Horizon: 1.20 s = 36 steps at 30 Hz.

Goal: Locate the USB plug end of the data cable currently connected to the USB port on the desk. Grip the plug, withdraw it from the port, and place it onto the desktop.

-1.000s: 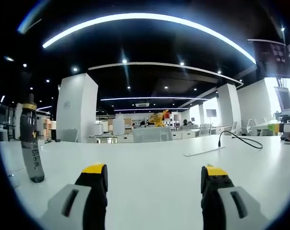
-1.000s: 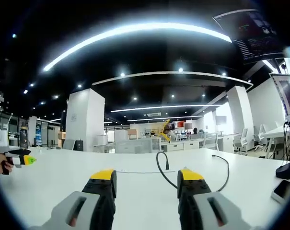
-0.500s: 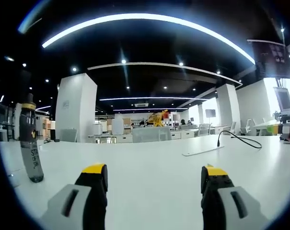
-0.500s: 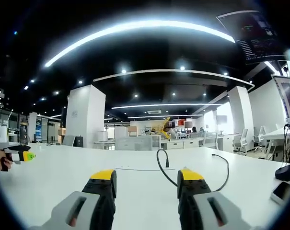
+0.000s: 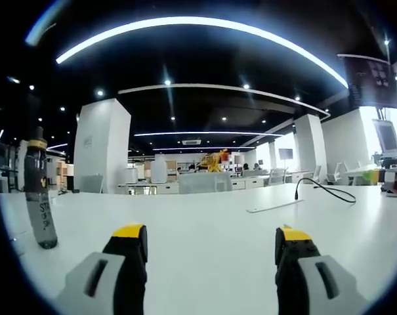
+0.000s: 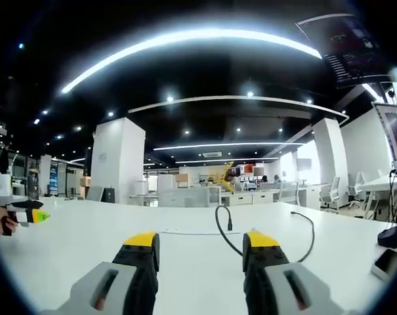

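Note:
On the white desk a black data cable loops up from its plug, which stands upright at the end of a flat white port strip. The cable runs behind my right jaw and out again at the right. My right gripper is open, short of the plug, nothing between its yellow-tipped jaws. My left gripper is open too, low over the desk. From there the strip and cable lie far off at the right. The left gripper also shows at the right gripper view's left edge.
A dark bottle with a yellow band stands at the left in the left gripper view. A phone and a small black object lie at the right desk edge. Office desks, chairs and white pillars fill the background.
Both views have shifted only slightly with the hands. Plug, cable and bottle stay where they were, and both grippers remain open.

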{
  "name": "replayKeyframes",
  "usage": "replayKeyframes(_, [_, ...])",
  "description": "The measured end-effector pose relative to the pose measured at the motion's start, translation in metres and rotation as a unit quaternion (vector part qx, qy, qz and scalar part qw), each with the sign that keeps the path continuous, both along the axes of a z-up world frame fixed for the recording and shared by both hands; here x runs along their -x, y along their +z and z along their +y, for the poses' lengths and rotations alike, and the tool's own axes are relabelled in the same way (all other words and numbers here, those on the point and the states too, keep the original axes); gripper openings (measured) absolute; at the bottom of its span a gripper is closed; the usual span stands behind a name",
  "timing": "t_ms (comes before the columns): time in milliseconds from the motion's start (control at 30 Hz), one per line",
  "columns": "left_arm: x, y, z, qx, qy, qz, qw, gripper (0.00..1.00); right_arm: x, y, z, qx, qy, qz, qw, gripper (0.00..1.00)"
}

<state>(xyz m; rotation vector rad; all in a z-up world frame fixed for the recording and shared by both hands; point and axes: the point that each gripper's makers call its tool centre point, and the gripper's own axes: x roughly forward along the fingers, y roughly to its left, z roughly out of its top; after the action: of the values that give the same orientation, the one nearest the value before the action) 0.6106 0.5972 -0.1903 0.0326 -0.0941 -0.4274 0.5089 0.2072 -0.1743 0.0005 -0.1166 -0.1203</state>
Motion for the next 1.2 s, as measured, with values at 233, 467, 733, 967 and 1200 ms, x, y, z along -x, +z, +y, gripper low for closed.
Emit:
replayKeyframes(233, [0.003,0.003,-0.006,0.003,-0.014,-0.004,0.9999,0.80,-0.002,0.006,0.000,0.002,0.003,-0.017,0.9998,0.52])
replayKeyframes(467, [0.002,0.009,-0.003,-0.003,-0.004,-0.020,0.9998,0.80,-0.004,0.005,0.000,-0.018,0.014,-0.020,0.9995,0.51])
replayKeyframes(733, [0.000,0.013,0.000,0.005,0.002,-0.025,0.9997,0.79,-0.013,-0.002,0.002,-0.018,0.017,-0.003,0.9997,0.52])
replayKeyframes(967, [-0.003,0.014,-0.004,0.006,-0.002,-0.022,0.9997,0.79,-0.015,-0.003,0.004,-0.023,0.025,0.001,0.9994,0.52])
replayKeyframes(1200, [-0.001,0.016,-0.012,0.003,-0.016,-0.020,0.9997,0.79,-0.014,-0.004,0.006,-0.024,0.029,0.005,0.9993,0.52])
